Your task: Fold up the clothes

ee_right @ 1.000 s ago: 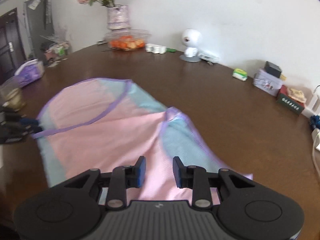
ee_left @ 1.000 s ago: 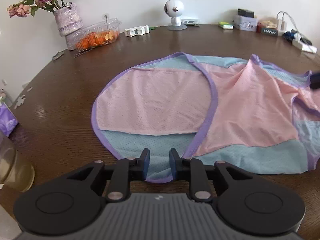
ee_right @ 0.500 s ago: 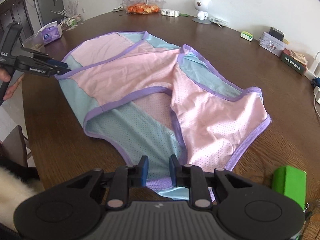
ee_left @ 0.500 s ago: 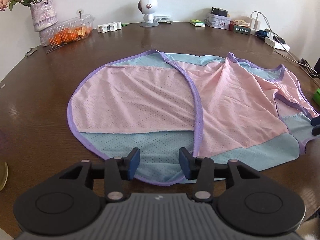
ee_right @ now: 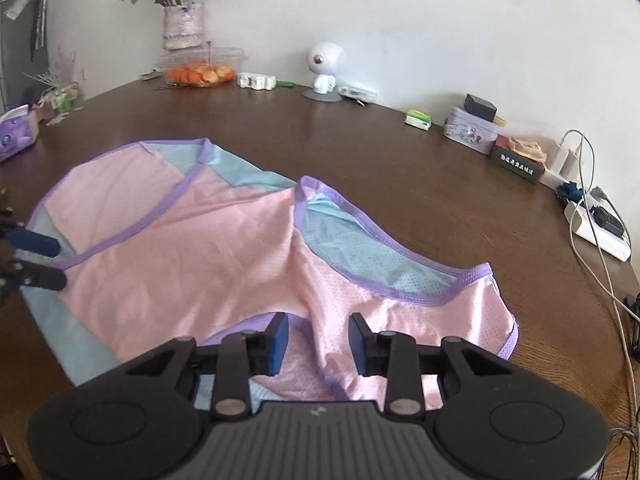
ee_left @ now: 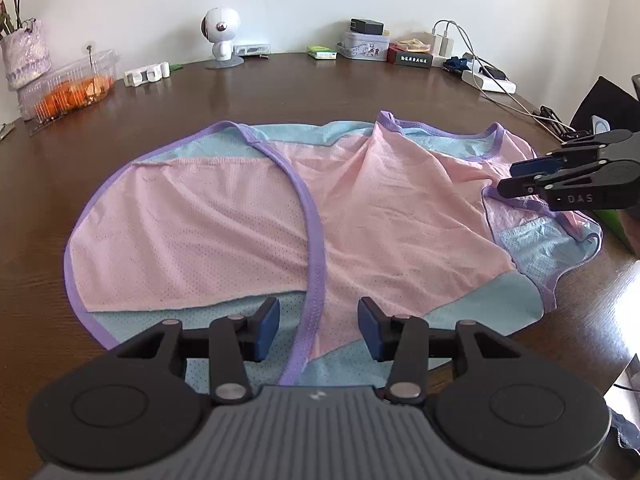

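Observation:
A pink and light-blue mesh garment [ee_left: 248, 220] with purple trim lies spread on the brown table, one pink side folded over the middle; it also shows in the right wrist view [ee_right: 224, 248]. My left gripper [ee_left: 319, 330] is open and empty just above the garment's near hem, straddling the purple trim band. My right gripper [ee_right: 316, 338] is open and empty over the garment's pink end by the armhole. In the left wrist view the right gripper [ee_left: 516, 180] shows at the far right, over the garment's edge. The left gripper [ee_right: 44, 260] shows at the left edge of the right wrist view.
Along the wall stand a flower vase [ee_right: 182, 26], a clear box of oranges [ee_right: 200, 72], a white robot-shaped camera [ee_left: 220, 36], tins and small boxes [ee_left: 364, 46] and a power strip with cables [ee_right: 600, 232]. A purple tissue pack [ee_right: 14, 136] lies at the left.
Both grippers have opened wider. The left one moved along the near hem to the purple trim band. The right one came back low over the garment's pink end.

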